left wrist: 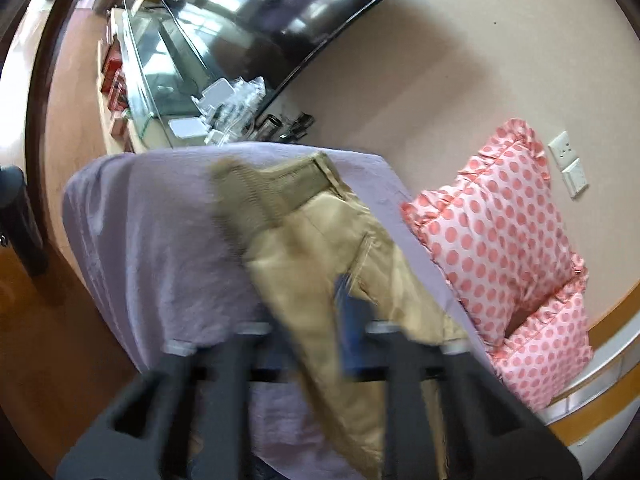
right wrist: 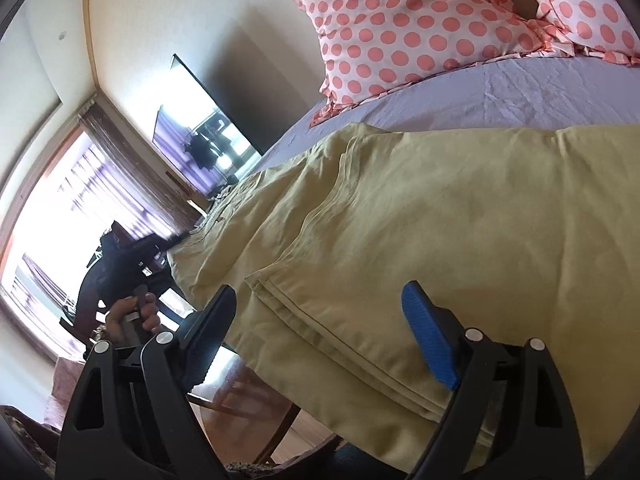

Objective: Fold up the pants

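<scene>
Now left tongs (left wrist: 320,320) grip pants (left wrist: 320,248).

Daylight from blown-out window (right wrist: 52,208) — left view motion-blurred, fisheye edges warped, dark.

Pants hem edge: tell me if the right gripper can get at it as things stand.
Probably yes. The right gripper is open, its jaws either side of the folded hem edge of the pants, which lies on the bed with nothing over it.
</scene>
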